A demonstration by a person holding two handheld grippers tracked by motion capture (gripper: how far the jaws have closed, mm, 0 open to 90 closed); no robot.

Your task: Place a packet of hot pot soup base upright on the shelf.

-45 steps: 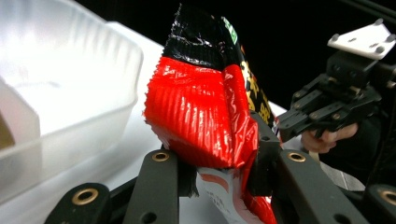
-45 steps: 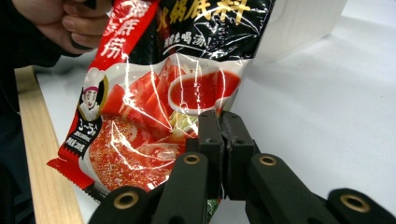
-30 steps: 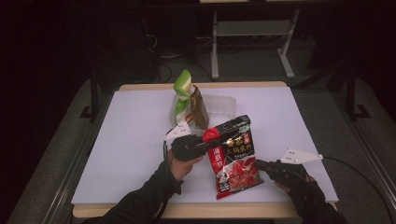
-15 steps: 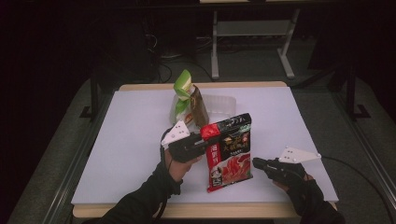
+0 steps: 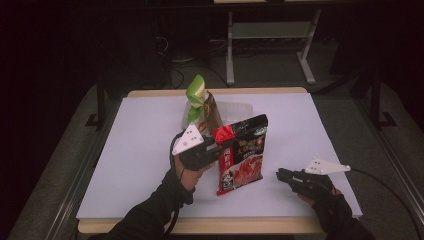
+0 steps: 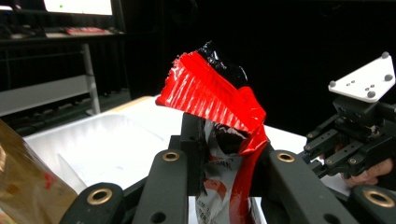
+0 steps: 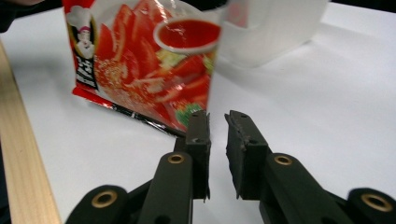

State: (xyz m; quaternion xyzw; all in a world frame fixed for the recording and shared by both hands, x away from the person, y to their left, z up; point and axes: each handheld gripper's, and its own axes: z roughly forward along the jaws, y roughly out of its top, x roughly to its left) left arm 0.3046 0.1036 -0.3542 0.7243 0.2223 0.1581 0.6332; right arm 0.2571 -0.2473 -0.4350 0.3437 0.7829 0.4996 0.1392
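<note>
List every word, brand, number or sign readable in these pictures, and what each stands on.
Red and black sauce packet: printed characters on its front and left edge, too blurred to read.
Green and brown packet behind it: no legible print.
Left hand-held gripper pinching the sauce packet: no markings.

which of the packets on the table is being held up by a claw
The red-and-black sauce packet, pinched at its top edge by the left claw; the green and brown packets stand untouched behind it.

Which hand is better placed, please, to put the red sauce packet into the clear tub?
Left, probably. The left tool is shut on the packet, lifted beside the tub. The right tool is open, holds nothing and lies nearer the table edge.
</note>
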